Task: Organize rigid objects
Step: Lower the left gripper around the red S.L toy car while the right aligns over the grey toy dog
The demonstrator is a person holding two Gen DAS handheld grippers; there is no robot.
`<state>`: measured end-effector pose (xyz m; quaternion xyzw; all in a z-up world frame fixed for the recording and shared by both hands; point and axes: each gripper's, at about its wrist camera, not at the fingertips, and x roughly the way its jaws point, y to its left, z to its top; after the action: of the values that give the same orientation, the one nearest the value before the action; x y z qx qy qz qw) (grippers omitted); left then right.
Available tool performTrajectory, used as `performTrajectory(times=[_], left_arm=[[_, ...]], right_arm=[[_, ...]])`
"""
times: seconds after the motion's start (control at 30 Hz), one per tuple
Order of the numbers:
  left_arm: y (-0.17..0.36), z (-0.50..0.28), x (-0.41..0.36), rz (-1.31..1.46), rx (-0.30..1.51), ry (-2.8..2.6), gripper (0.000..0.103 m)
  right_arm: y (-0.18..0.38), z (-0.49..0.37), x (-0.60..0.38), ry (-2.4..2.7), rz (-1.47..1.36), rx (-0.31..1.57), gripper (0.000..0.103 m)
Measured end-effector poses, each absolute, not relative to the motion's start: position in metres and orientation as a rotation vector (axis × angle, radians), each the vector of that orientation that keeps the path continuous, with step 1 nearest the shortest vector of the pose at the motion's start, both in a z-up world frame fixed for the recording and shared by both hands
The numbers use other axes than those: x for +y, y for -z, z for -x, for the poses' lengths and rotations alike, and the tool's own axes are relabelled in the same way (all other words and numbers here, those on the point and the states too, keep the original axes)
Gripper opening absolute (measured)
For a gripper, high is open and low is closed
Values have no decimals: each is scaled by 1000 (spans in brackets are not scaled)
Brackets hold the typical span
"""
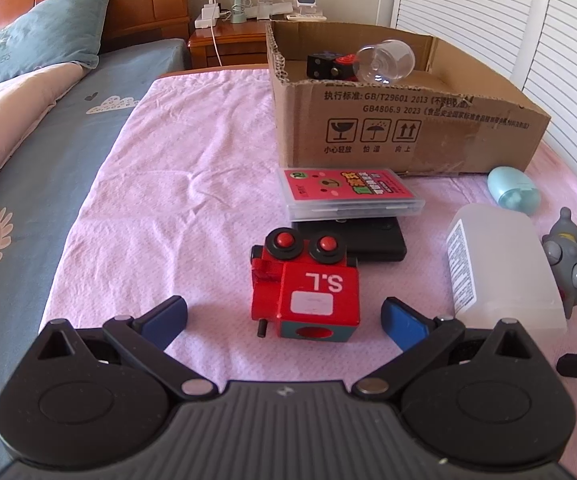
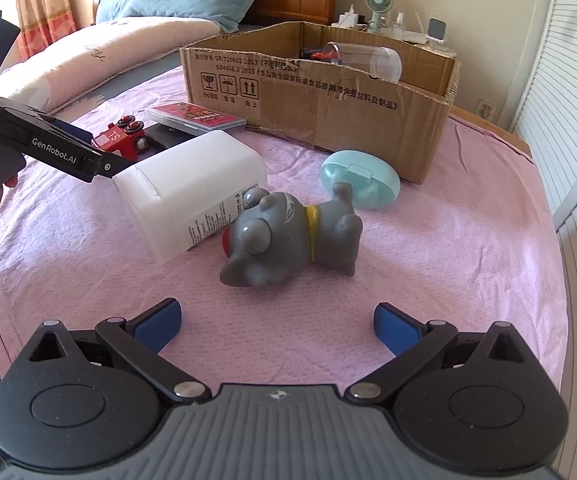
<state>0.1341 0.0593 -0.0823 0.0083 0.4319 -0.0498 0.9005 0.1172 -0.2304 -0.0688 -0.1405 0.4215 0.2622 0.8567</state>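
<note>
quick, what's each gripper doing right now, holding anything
Left gripper: open, holding nothing, tongs either side of the red toy train.
Right gripper: open, holding nothing, facing the grey toy figure.

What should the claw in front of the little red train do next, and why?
Probably ease the open left gripper forward until its blue fingers flank the red wooden toy train, then close. The train lies on the pink cloth just ahead, centred between the jaws, and the brown cardboard box already holds other items.
</note>
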Motion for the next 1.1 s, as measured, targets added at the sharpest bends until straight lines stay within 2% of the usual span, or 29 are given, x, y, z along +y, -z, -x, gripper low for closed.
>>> performTrajectory(times=[0.47,0.57,0.73,0.87,0.97,1.1], left_arm=[[83,-134,59,-18,893,106,102],[83,-134,59,-18,893,105,102],[83,-135,59,-18,893,106,102],[81,-133,61,10,885,122,102],[79,-131,61,28,865,145,94],[77,-128,56,-1,836,139,73]], right_arm=[[70,-144,-219,-589,333,831,103],[68,-143,-218,-599,352,814,97],[64,-144,-215,-592,362,807,80],[64,-144,-214,-570,358,804,78],[65,-142,-213,-558,359,797,78],[65,-141,-214,-552,349,796,78]])
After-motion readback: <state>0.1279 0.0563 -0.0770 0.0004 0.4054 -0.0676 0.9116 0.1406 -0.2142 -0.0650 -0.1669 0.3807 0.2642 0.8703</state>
